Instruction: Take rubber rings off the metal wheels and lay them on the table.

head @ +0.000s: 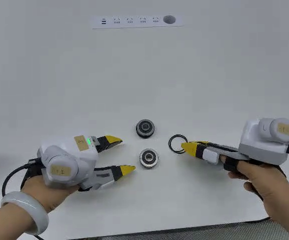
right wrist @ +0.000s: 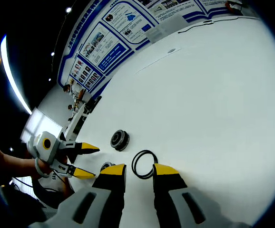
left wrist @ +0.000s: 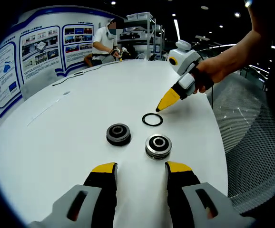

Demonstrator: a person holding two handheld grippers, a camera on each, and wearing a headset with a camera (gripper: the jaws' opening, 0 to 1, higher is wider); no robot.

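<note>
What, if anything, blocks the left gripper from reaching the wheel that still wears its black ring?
Probably nothing, so likely yes. The left gripper stands open with bare table between it and the ringed wheel; the bare metal wheel sits to one side, the right gripper farther off.

black ring (head: 177, 144) lies flat beside 2 wheels (head: 148, 158).

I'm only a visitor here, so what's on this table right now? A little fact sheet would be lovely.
Surface: white table
Far wheel: dark, rubber ring seemingly on
Near wheel: shiny metal rim, no ring
Loose ring: flat on table, right of Near wheel
Left gripper: open, empty, facing Near wheel
Right gripper: slightly open, empty, tips at Loose ring
Back edge: power strip
</note>
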